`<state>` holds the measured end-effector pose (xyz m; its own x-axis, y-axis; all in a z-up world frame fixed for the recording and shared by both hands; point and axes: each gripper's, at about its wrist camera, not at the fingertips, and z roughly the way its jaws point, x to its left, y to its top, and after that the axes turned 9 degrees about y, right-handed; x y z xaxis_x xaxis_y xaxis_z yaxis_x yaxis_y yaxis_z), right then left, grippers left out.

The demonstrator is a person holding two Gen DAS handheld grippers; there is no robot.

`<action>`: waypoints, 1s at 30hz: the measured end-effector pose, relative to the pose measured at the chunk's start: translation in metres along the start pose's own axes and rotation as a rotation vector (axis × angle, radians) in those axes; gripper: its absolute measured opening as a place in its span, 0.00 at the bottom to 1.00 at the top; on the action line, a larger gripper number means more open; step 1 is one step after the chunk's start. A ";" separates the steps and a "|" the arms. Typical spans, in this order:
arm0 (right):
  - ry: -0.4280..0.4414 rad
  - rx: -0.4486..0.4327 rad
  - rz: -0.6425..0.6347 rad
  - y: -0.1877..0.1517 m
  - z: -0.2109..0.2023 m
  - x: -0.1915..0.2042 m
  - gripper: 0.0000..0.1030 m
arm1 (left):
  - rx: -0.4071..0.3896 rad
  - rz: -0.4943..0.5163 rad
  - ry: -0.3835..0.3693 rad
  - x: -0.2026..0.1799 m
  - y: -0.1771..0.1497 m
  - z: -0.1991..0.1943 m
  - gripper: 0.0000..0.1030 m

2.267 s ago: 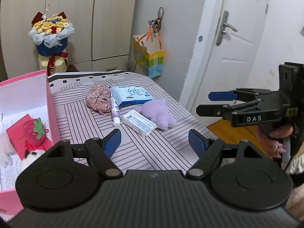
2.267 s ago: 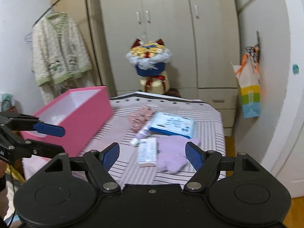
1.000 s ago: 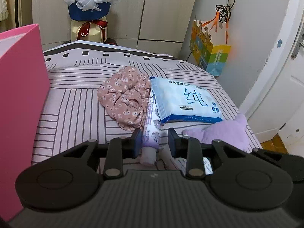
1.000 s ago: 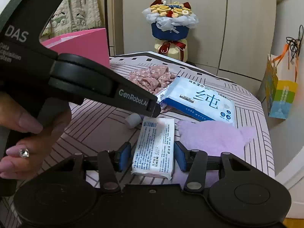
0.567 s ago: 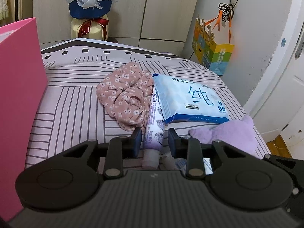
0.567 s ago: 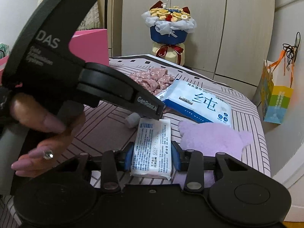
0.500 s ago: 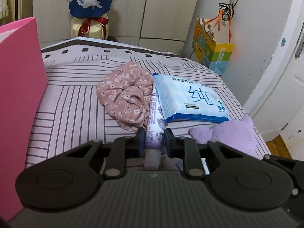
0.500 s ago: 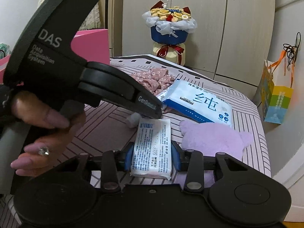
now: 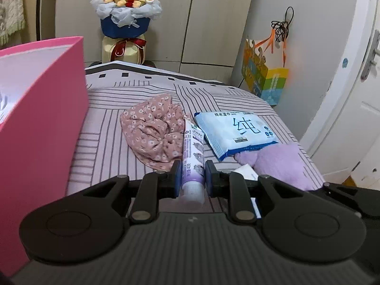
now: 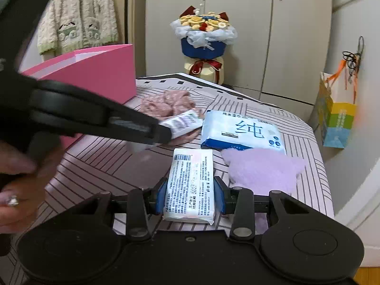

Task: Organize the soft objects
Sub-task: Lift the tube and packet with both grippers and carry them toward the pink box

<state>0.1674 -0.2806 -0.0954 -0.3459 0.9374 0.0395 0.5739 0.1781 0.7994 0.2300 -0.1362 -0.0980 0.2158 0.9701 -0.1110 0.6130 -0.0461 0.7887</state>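
My left gripper (image 9: pixel 192 174) is shut on a purple-and-white tube (image 9: pixel 192 156), lifted off the striped bed (image 9: pixel 106 109); from the right wrist view the tube (image 10: pixel 182 122) hangs in the air. My right gripper (image 10: pixel 190 196) is shut on a white tissue pack (image 10: pixel 191 185). A pink floral scrunchie (image 9: pixel 152 130), a blue wet-wipes pack (image 9: pixel 234 130) and a purple plush (image 9: pixel 280 163) lie on the bed.
An open pink box (image 9: pixel 40 109) stands at the bed's left side. A flower bouquet (image 9: pixel 124 23) stands behind the bed by the wardrobe. A colourful paper bag (image 9: pixel 263 83) hangs on the right wall near a white door (image 9: pixel 356 95).
My left gripper closed on the tube and lifted it up off the bed. My right gripper stays shut on the tissue pack and has raised it slightly.
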 end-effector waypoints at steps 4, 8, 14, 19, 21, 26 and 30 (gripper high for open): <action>-0.002 -0.003 0.022 -0.001 -0.004 0.001 0.44 | 0.011 -0.022 -0.038 0.007 -0.008 -0.016 0.19; 0.001 -0.002 0.032 -0.005 -0.009 0.006 0.44 | 0.028 -0.017 -0.059 0.012 -0.020 -0.028 0.19; -0.033 0.012 0.046 -0.010 -0.010 0.007 0.44 | 0.084 0.025 -0.043 0.014 -0.031 -0.026 0.19; -0.041 0.010 0.059 -0.010 -0.013 0.002 0.44 | 0.117 0.063 -0.044 0.012 -0.032 -0.016 0.20; -0.046 0.007 0.059 -0.010 -0.015 0.000 0.44 | 0.114 0.092 -0.036 0.009 -0.031 -0.014 0.20; -0.051 0.007 0.063 -0.010 -0.018 -0.002 0.44 | 0.103 0.160 -0.012 -0.001 -0.023 -0.003 0.24; -0.050 0.008 0.066 -0.011 -0.018 -0.003 0.44 | 0.087 0.209 0.009 -0.009 -0.018 0.008 0.25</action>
<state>0.1488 -0.2912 -0.0935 -0.2699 0.9609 0.0624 0.6003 0.1172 0.7911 0.2231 -0.1465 -0.1155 0.3385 0.9394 0.0551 0.6190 -0.2664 0.7388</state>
